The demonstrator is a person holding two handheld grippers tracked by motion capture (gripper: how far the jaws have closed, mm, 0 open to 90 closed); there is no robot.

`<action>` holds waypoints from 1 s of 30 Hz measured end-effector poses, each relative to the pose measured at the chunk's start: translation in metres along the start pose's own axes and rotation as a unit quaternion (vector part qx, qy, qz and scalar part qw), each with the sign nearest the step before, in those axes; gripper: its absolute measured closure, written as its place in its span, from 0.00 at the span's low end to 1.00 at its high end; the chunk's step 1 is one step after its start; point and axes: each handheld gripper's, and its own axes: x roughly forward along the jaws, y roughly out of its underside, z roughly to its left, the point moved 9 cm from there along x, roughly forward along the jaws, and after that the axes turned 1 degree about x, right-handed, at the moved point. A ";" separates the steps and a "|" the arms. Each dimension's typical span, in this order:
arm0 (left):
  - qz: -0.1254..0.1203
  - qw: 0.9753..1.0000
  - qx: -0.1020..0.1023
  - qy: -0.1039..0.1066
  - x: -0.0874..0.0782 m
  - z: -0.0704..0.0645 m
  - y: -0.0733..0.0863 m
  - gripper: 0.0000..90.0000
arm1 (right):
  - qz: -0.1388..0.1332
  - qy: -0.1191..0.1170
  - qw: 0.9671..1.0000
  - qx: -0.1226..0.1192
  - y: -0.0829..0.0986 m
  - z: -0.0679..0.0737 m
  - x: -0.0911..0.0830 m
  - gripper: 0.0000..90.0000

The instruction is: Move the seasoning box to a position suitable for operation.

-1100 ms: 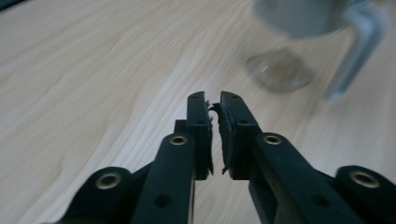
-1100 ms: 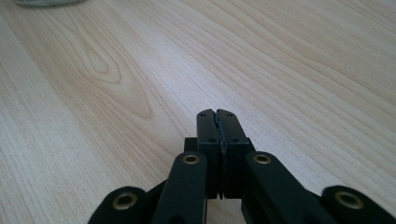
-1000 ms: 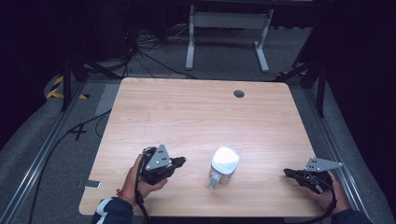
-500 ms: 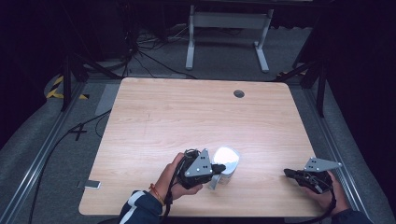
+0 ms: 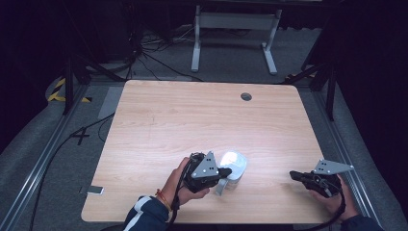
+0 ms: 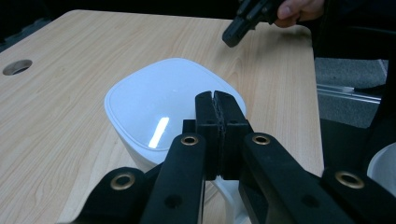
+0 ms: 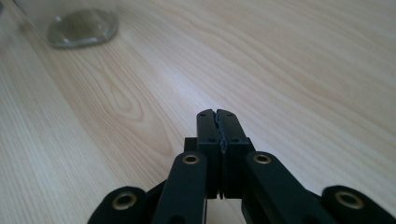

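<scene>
In the high view, a light wooden desk (image 5: 202, 125) stands on a grey floor, with a round cable hole (image 5: 246, 96) near its far edge. A white lidded container (image 5: 233, 166) with a clear body sits upright near the desk's front edge, a little right of the middle. The left hand-held gripper (image 5: 224, 172) reaches in from the left, its black tips right at the container's near-left side, under the lid's edge; whether they touch it cannot be told from here. The person's left hand (image 5: 179, 183) wraps its body, and a grey three-cornered plate (image 5: 208, 166) sits on top. The right hand-held gripper (image 5: 294, 175) lies low over the desk near the front right corner, well apart from the container, pointing left, with the right hand (image 5: 332, 195) behind it. A small flat device (image 5: 91, 190) lies on the floor just off the desk's front left corner, and a white metal stand (image 5: 233, 36) is on the floor beyond the desk.

In the left gripper view, the left hand-held gripper (image 6: 219, 100) has its jaws pressed together with nothing between them, just above and in front of the container's glossy white lid (image 6: 159, 105). The right hand-held gripper (image 6: 236, 32) shows at the far top, held by fingers.

In the right gripper view, the right hand-held gripper (image 7: 217, 116) also has its jaws closed together on nothing, hovering low over bare wood grain. The container's clear base (image 7: 81, 25) appears blurred at the upper left, well apart.
</scene>
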 end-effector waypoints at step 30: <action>0.010 1.000 0.009 0.002 0.000 -0.005 0.014 0.99 | -0.028 -0.085 0.990 -0.110 -0.124 0.087 0.049 0.99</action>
